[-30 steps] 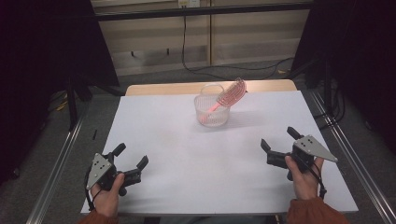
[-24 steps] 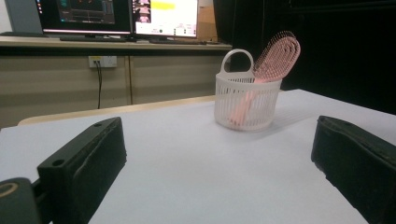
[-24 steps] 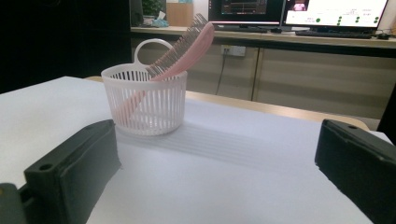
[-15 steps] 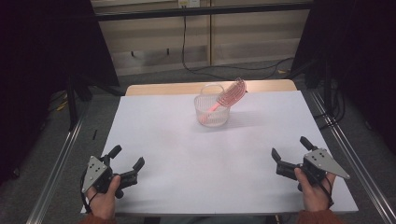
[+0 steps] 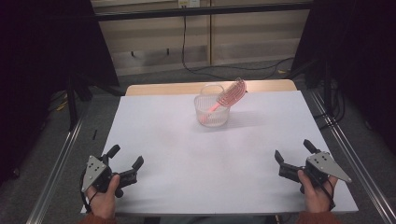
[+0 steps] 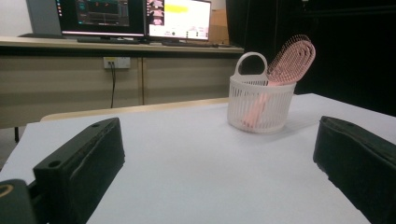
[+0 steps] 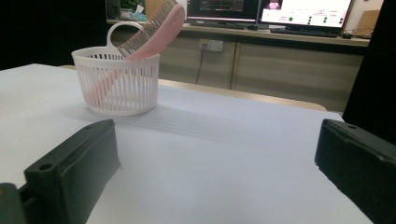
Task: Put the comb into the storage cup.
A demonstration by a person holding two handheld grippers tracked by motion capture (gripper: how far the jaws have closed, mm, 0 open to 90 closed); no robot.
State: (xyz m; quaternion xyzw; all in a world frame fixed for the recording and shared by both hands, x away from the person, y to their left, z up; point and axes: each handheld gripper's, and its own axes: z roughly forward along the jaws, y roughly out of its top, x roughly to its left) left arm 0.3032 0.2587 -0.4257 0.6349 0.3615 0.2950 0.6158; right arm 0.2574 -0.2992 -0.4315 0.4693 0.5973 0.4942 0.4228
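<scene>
**Both hand-held grippers wide and empty at the near edge; basket and brush at the far side**

Broad white rectangular worktop [image 5: 187, 154], bare across the middle. Toward the far edge, near the centre line: small round white plastic basket with slatted walls and a loop handle [image 5: 211, 111], upright on the worktop. Inside, leaning: pink plastic hairbrush with an oval vented head [image 5: 231, 92], handle down in the basket, head tilted up and out over the rim on the right as seen from the high view. Brush resting against the basket rim; basket touching nothing else.

At the near left corner: left hand-held gripper [image 5: 125, 161], held in a hand, jaws spread wide, nothing between them, low over the worktop and aimed toward the basket. At the near right corner: right hand-held gripper [image 5: 294, 150], likewise held in a hand, jaws spread wide and empty. Both well apart from basket and brush, and well apart from each other.

Seen along the left hand-held gripper: basket right of centre. Along the right: basket at upper left.
</scene>
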